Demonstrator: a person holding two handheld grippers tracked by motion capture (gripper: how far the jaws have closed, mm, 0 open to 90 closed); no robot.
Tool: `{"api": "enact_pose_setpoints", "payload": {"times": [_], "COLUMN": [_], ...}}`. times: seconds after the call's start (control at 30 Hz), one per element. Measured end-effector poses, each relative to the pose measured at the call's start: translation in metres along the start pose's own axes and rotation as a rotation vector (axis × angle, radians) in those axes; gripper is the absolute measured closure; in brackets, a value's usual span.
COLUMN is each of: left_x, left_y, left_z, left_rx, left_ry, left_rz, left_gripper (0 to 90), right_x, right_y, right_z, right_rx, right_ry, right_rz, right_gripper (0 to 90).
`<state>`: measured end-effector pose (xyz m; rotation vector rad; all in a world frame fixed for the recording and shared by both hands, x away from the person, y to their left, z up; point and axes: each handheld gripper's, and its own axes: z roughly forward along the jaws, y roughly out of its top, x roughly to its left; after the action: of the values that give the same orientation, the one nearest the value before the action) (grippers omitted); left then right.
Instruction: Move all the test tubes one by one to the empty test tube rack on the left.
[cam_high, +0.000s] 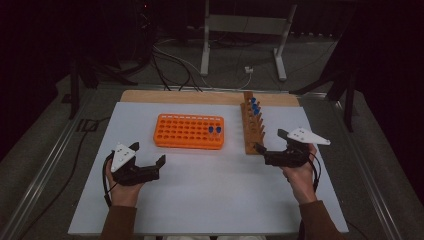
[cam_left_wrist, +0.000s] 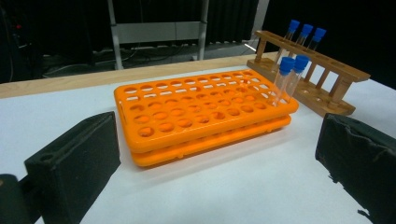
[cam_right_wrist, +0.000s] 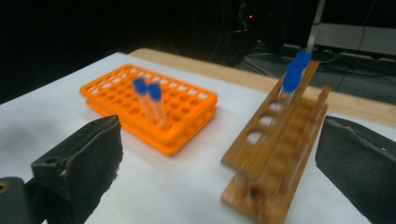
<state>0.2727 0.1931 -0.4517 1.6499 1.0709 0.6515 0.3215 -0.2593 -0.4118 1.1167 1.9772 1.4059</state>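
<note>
Low in the high view, both tongs gape apart, holding nothing: left tongs (cam_high: 149, 153) at lower left, right tongs (cam_high: 270, 142) at right, just beside the wooden rack's (cam_high: 252, 129) near end. Centre frame lies the orange rack (cam_high: 187, 131), two blue-capped tubes (cam_high: 215, 131) at its right end. Bare white desk (cam_high: 215, 195) spreads below; its wooden far edge meets dark floor with cables. No readable writing.

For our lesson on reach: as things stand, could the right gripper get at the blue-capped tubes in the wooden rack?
Probably yes. The right gripper is open beside the wooden rack, whose near holes stand empty before the blue-capped tubes.
</note>
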Motion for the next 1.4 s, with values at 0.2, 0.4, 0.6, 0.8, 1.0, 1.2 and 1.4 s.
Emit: {"api": "enact_pose_setpoints", "payload": {"times": [0.2, 0.4, 0.6, 0.8, 1.0, 1.2, 1.4], "left_x": [-0.003, -0.006, -0.005, -0.006, -0.005, -0.002, -0.001], "left_y": [0.001, 0.002, 0.001, 0.001, 0.001, 0.001, -0.001], "left_z": [0.000, 0.001, 0.000, 0.001, 0.000, 0.000, 0.000], "left_rx": [-0.008, -0.013, -0.012, -0.009, -0.008, -0.016, -0.014], "left_ry": [-0.011, -0.014, -0.007, -0.007, -0.007, -0.008, -0.005], "left_rz": [-0.001, 0.005, 0.001, 0.004, 0.000, -0.013, -0.022], "left_gripper": [0.9, 0.9, 0.9, 0.9, 0.9, 0.9, 0.9], "right_x": [-0.007, -0.020, -0.035, -0.043, -0.054, -0.062, -0.060], "right_y": [0.025, 0.036, 0.038, 0.035, 0.027, 0.018, 0.013], "right_z": [0.014, 0.033, 0.060, 0.084, 0.104, 0.118, 0.130], "right_rx": [0.004, 0.009, 0.043, 0.073, 0.118, 0.154, 0.182], "right_ry": [-0.036, -0.082, -0.111, -0.128, -0.159, -0.169, -0.174], "right_rz": [-0.026, -0.010, 0.019, 0.051, 0.075, 0.096, 0.077], "right_gripper": [0.8, 5.5, 8.9, 23.2, 47.5, 59.9, 68.4]}}
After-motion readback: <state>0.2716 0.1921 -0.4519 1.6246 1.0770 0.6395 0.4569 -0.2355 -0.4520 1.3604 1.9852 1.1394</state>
